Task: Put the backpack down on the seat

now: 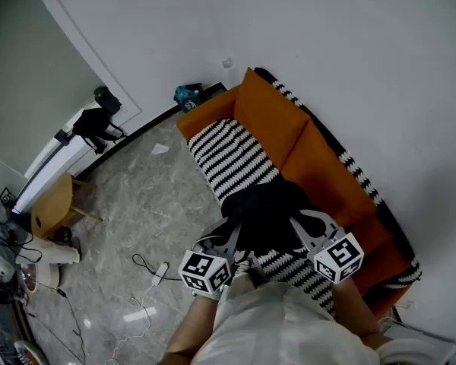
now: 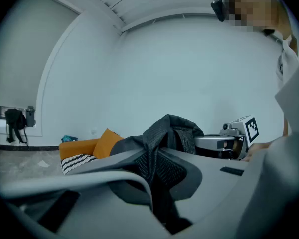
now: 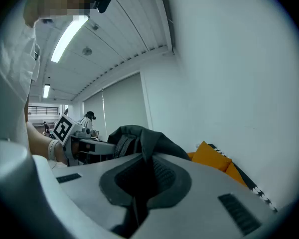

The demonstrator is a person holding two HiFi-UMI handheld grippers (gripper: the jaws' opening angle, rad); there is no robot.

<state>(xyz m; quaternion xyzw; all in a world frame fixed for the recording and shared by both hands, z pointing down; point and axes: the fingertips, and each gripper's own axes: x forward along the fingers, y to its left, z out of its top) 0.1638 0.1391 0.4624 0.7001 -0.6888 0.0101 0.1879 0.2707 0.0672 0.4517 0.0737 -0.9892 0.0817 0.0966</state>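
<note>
The black backpack [image 1: 264,213] is not yet on the seat. It hangs between the two grippers, in front of the person and over the near part of the orange sofa [image 1: 292,139]. The striped blanket [image 1: 228,154] on the seat lies partly under it.

The left gripper [image 1: 229,238] has its jaws closed on a fold of the dark mesh fabric, which runs down between them in its own view [image 2: 154,166]. The right gripper [image 1: 302,226] is closed in the same way on another fold of the bag [image 3: 142,176]. Both gripper views show the sofa low and far behind the bag (so I judge that it is in the air and does not rest on anything).

What is left is nearly everything: to lower the bag onto the blanket-covered seat, then to open both jaws.
</note>
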